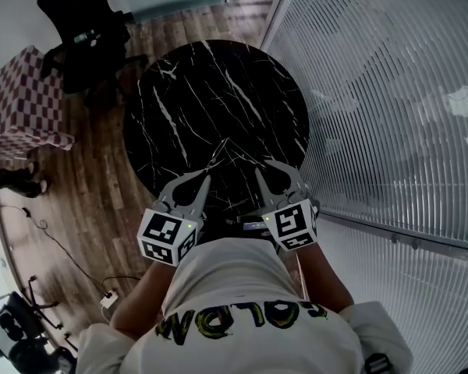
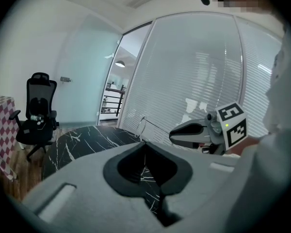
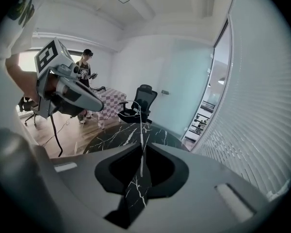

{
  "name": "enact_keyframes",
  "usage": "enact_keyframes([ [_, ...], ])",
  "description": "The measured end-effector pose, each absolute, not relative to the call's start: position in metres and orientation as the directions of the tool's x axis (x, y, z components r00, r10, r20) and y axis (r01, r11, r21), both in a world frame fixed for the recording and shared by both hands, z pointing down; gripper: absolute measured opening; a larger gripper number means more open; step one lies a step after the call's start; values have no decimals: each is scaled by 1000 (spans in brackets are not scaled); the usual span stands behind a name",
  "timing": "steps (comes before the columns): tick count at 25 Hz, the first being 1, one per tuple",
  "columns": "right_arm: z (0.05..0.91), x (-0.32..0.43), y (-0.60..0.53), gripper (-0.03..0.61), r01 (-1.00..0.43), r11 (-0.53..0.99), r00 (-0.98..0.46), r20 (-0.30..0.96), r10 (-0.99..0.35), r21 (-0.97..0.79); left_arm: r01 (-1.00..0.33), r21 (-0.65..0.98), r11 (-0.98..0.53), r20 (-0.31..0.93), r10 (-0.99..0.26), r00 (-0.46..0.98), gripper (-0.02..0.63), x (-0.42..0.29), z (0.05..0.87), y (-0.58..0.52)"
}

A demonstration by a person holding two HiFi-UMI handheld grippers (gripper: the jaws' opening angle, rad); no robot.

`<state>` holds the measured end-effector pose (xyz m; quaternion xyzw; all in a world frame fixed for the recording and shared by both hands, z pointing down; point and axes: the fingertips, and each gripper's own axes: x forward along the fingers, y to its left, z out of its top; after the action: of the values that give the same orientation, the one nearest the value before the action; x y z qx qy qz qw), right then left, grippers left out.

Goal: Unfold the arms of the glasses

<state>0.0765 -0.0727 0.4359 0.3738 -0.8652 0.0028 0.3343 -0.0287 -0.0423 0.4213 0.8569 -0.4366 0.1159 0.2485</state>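
L tool (image 1: 209, 177), R tool (image 1: 261, 167): tight on glasses (image 3: 142, 147)

Round black marble table (image 1: 218, 92) veined white. At its nine o'clock, red-and-white checked cloth (image 1: 19, 100). Brown wood-plank floor (image 1: 93, 178). Thin silvery wire glasses (image 1: 221, 148).

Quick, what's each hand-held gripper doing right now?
Left hand-held gripper: closed, pinching the thin wire frame of the glasses.
Right hand-held gripper: closed on the glasses arm, which runs between its jaws.
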Motion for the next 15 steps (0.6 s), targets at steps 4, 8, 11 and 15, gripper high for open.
enact_keyframes([
  [4,426,67,-76,34,-629,731,-488,596,-637,266,-797,354,-489,415,-682,602,3,-37,413,-44],
  [8,432,65,-68,34,-626,737,-491,604,-627,255,-789,387,-478,408,-678,611,2,-36,416,-40],
  [11,433,60,-65,66,-627,741,-495,612,-616,239,-786,403,-468,410,-676,613,2,-40,416,-40],
  [15,437,54,-56,111,-610,765,-515,632,-580,205,-779,425,-461,430,-655,622,2,-41,425,-37],
])
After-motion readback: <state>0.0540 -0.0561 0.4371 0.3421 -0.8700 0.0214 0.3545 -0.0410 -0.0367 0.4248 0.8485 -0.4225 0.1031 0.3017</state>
